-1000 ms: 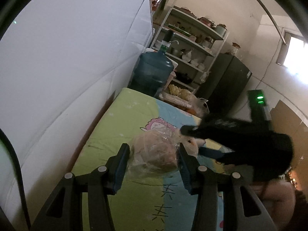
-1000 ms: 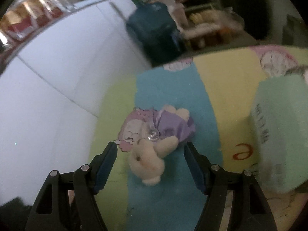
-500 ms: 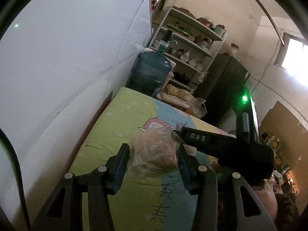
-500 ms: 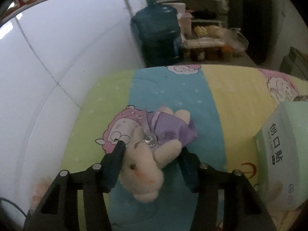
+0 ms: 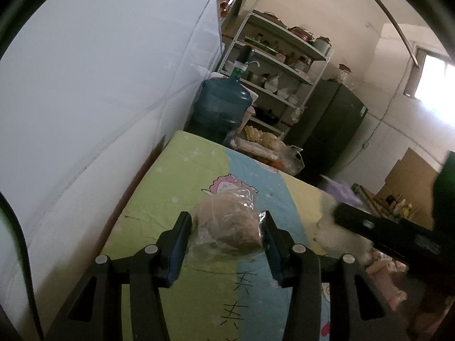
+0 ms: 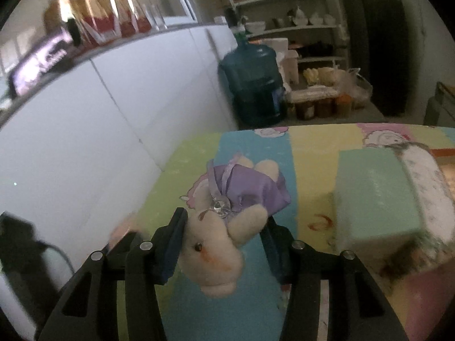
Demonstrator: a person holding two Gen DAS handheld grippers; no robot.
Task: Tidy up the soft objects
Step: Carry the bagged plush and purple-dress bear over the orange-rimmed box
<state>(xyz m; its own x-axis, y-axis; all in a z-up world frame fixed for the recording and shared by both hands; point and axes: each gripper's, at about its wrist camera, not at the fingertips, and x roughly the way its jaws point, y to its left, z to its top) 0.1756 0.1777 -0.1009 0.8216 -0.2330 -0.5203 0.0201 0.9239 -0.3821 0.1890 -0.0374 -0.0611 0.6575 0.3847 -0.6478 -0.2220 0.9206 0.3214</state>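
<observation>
The left gripper [image 5: 226,224] held a brown bun in a clear bag [image 5: 227,224], its jaws closed on both sides of the bag. The bun sat above the bench [image 5: 170,184], which carried a cover in green, blue and yellow stripes with cartoon prints. Whether the bag's underside touched the cover could not be told.

The right gripper [image 6: 224,238] held a cream plush rabbit [image 6: 216,253] in a purple dress. Its jaws pressed on the head from either side. The head hung toward the camera; the dress and feet pointed away over the blue stripe. The rabbit appeared lifted off the cover, though its far end was hard to judge. In the left view the right gripper [image 5: 335,213] showed at the right edge, blurred, with the white and purple of the rabbit [image 5: 332,227] about its tip.

A pale green box [image 6: 375,196] stood on the bench to the right of the rabbit, well apart from it. A white, grey-speckled item [image 6: 423,176] lay against the box's right side; its nature could not be told.

A white wall [image 5: 99,99] ran along the bench's left edge. A blue water jug [image 5: 221,110] stood past the far end, with shelving [image 5: 281,56] and a dark cabinet [image 5: 332,130] behind.
</observation>
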